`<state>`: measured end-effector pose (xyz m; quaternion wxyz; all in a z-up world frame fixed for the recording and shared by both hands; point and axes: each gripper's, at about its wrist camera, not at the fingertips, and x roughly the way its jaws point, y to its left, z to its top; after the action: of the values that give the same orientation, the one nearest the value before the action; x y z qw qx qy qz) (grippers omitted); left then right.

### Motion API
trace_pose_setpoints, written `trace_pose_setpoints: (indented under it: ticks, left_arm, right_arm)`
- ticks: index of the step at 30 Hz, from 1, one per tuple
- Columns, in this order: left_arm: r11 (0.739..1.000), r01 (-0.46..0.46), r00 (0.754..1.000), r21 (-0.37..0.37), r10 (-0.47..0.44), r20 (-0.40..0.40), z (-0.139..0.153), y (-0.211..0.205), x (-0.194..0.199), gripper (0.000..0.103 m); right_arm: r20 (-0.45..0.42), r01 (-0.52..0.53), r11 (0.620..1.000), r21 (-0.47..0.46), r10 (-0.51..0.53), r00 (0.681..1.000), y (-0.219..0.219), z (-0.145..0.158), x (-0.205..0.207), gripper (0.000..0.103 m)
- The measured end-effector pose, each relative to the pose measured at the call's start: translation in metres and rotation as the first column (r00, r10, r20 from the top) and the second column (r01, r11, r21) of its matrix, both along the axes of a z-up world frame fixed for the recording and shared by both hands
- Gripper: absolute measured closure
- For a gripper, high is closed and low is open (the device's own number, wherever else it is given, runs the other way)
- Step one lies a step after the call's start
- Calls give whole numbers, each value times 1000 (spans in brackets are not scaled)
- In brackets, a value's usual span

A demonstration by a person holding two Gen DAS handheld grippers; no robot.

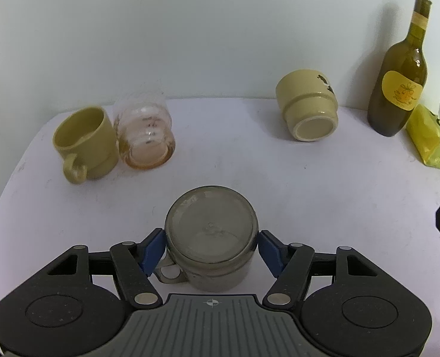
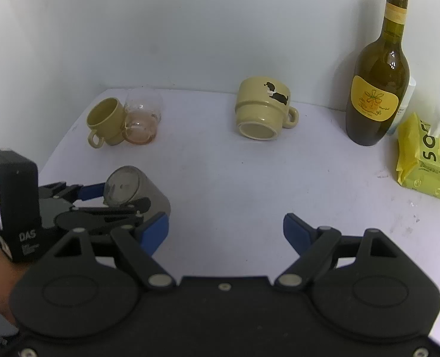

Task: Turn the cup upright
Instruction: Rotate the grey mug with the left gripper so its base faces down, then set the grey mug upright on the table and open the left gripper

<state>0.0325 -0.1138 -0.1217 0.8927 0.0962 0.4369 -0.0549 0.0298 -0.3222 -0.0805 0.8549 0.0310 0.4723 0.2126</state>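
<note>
Risk sits mostly in the grip on the smoky grey glass mug point(image 1: 210, 239), which is tilted base-forward between the blue-padded jaws of the left gripper point(image 1: 211, 248), near the front of the white bench point(image 1: 249, 163). The left pad presses the wall just above the small handle; the right pad looks at or just off the opposite wall, so whether the jaws are truly clenched on the mug or only cradling it I cannot tell. From the right wrist view the mug point(image 2: 136, 192) leans with its base raised toward the back wall, its lower end hidden behind the gripper.

Smooth glass against narrow pads could slip or spin as the mug is rotated to put its mouth up, and a drop onto the bench might chip it. The handle beside the left pad could also catch and twist the mug off-axis.

The right gripper point(image 2: 225, 232) hovers with its jaws released and wide, holding nothing, just beside the left one; a careless swing could make them collide.

Farther back, an olive ceramic mug point(image 1: 84, 142) touches a clear tumbler lying on its side point(image 1: 145, 136), well clear of the work.
</note>
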Motion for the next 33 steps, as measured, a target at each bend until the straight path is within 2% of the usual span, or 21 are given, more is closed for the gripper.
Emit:
trace_pose_setpoints:
  ticks: [1, 4, 7, 8, 10, 12, 13, 15, 18, 19, 20, 23, 26, 33]
  left_arm:
    - [1000, 0, 1000, -3, 0, -4, 0, 1, 1, 40]
    - [999, -25, 999, -20, 24, -34, 0, 5, 7, 29]
    - [996, -52, 998, -73, 49, -38, 12, 14, 1, 19]
    - [994, -63, 997, -90, 60, -40, 15, 17, -2, 19]
    - [983, -106, 994, -147, 98, -57, 29, 30, -10, 15]
    - [969, -144, 989, -200, 132, -73, 44, 45, -19, 5]
    - [965, -154, 987, -212, 142, -73, 48, 49, -22, 0]
    - [944, -212, 977, -252, 197, -83, 69, 70, -35, 0]
    - [928, -274, 959, -251, 245, -139, 84, 87, -41, 0]
    - [916, -318, 944, -244, 282, -171, 92, 99, -44, 0]
    - [913, -334, 938, -235, 297, -180, 96, 103, -45, 0]
    - [909, -381, 917, -171, 348, -194, 112, 117, -51, 0]
    - [921, -364, 925, -137, 340, -169, 122, 124, -58, 0]
    - [924, -359, 926, -131, 335, -172, 122, 140, -66, 0]
  right_arm:
    - [0, 0, 1000, 0, 0, 1000, 0, 0, 0, 20]
    - [1, -6, 1000, -1, 6, 1000, 3, 2, -1, 20]
    - [0, -2, 1000, -2, 2, 1000, 6, 4, 0, 19]
    - [1, 0, 1000, 0, 0, 1000, 8, 6, 1, 19]
    - [5, 3, 1000, -3, -3, 1000, 15, 11, 3, 18]
    - [-2, 3, 1000, -11, -3, 1000, 26, 21, 6, 17]
    - [-2, 3, 1000, -11, -3, 1000, 27, 21, 6, 13]
    - [-7, -14, 1000, -17, 14, 1000, 42, 35, 6, 12]
    - [1, -20, 998, -58, 20, 1000, 61, 48, 3, 10]
    - [-8, -21, 997, -75, 20, 1000, 68, 50, 3, 3]
    - [-21, -21, 996, -90, 19, 1000, 74, 51, 3, 0]
    - [-32, -15, 991, -134, 11, 999, 91, 56, -3, 0]
    - [-8, -12, 986, -168, 10, 1000, 101, 61, -10, 0]
    - [-10, -21, 979, -205, 19, 1000, 130, 66, -28, 0]
